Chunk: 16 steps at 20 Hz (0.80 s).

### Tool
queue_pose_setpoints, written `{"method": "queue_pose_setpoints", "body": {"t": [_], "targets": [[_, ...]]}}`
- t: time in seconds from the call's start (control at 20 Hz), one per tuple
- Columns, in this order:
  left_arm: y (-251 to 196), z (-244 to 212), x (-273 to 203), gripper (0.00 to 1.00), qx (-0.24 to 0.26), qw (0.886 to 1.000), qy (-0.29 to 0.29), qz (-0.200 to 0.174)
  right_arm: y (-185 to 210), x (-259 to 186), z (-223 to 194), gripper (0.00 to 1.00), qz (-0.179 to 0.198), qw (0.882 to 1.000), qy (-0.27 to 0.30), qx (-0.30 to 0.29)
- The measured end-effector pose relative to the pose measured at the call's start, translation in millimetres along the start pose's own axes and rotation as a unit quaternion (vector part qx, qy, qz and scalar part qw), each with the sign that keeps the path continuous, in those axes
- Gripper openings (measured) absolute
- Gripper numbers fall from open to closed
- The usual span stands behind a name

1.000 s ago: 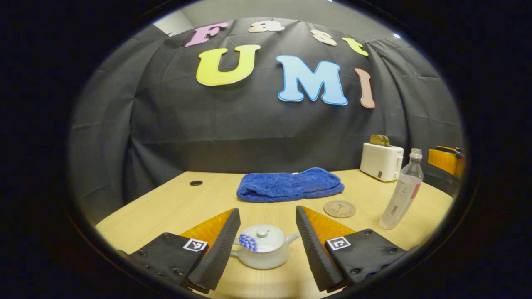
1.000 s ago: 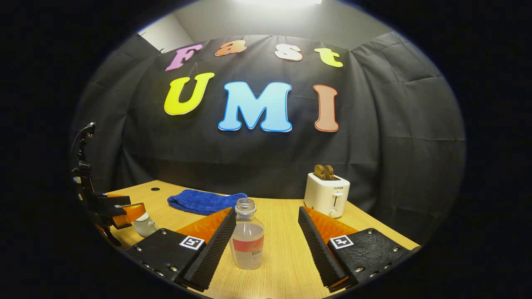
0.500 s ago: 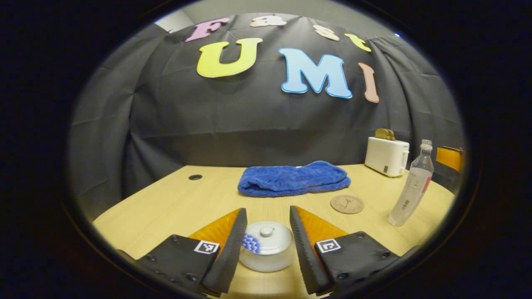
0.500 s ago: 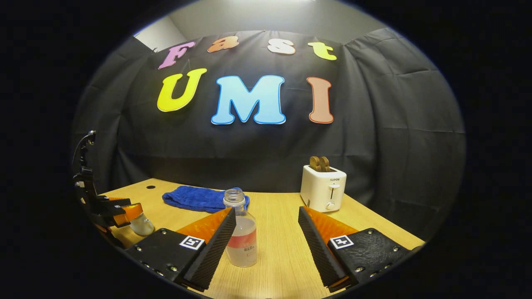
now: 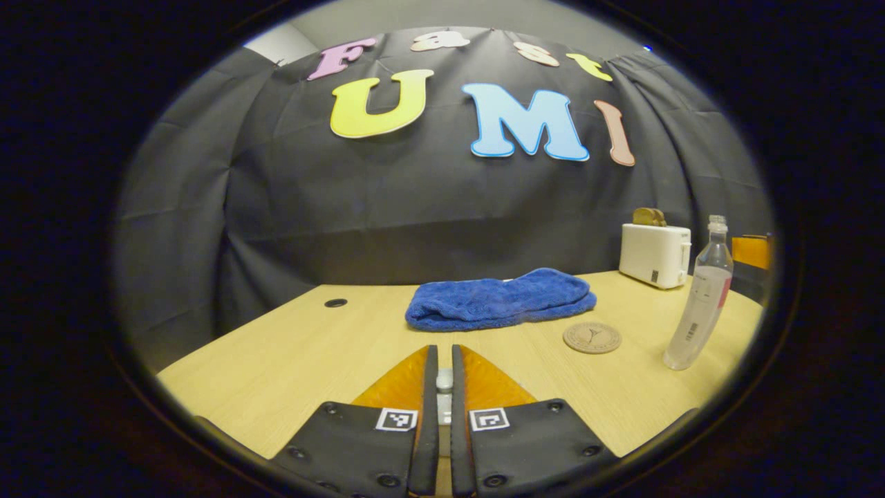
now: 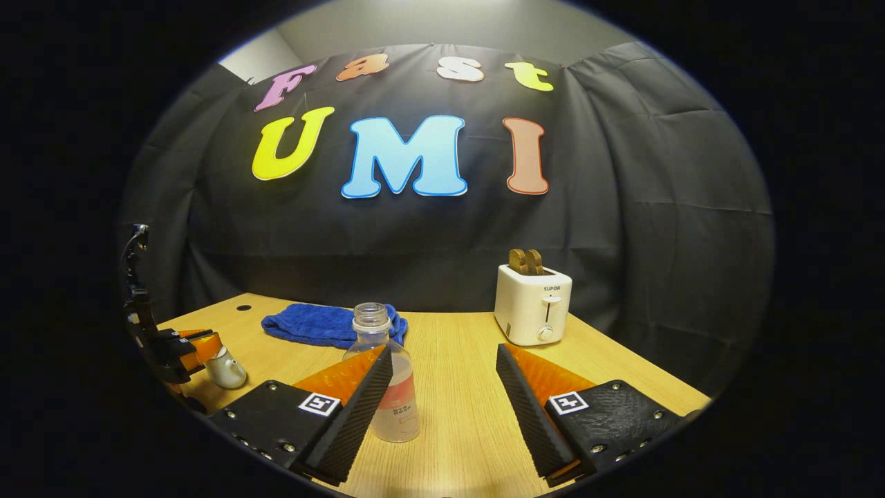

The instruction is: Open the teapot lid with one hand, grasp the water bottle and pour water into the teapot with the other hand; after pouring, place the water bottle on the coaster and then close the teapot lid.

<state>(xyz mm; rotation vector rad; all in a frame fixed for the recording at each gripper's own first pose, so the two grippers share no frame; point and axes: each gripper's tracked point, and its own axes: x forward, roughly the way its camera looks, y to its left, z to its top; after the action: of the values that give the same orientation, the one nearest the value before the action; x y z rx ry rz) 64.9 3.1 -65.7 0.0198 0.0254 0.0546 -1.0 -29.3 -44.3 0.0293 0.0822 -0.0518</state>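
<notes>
Water bottle (image 6: 387, 387) upright (mouth up), right tongs (image 6: 442, 408) released, left tongs (image 5: 444, 394) clenched on lid knob (image 5: 444, 380).

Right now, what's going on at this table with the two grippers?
The left gripper has closed on the teapot lid's knob, lid not yet lifted off the teapot. The right gripper is open around the uncapped water bottle, which stands on the table, not grasped. The coaster waits beside the blue towel.

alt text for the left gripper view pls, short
The left gripper has its jaws nearly closed on the small knob of the teapot lid. Beyond lie a blue towel, a round coaster and an uncapped water bottle near a white toaster.
</notes>
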Motion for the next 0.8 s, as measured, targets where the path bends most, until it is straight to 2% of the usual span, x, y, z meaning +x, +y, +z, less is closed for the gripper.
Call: {"method": "queue_pose_setpoints", "body": {"t": [0.1, 0.15, 0.3, 0.5, 0.8], "targets": [[0.8, 0.9, 0.6, 0.14, -0.002, 1.0, -0.005, 0.007, 0.6, 2.3, -1.2, 0.94, 0.001, 1.0, 0.002, 0.001], [0.7, -1.2, 0.1, 0.1, 0.003, 1.0, -0.004, 0.01, 1.8, 3.0, -1.7, 0.94, 0.003, 1.0, 0.004, 0.002], [0.8, 1.0, 0.8, 0.1, 0.003, 1.0, -0.005, 0.012, 5.5, 2.2, -4.6, 0.93, 0.011, 1.0, 0.007, 0.006], [3.4, 6.8, 3.1, 0.1, -0.009, 1.0, -0.003, 0.001, 24.1, -1.5, -10.1, 0.93, 0.046, 0.999, 0.01, 0.007], [12.4, 34.2, -1.5, 0.1, -0.007, 1.0, -0.025, -0.006, 44.8, 6.2, -24.4, 0.93, 0.073, 0.997, 0.03, -0.008]]}}
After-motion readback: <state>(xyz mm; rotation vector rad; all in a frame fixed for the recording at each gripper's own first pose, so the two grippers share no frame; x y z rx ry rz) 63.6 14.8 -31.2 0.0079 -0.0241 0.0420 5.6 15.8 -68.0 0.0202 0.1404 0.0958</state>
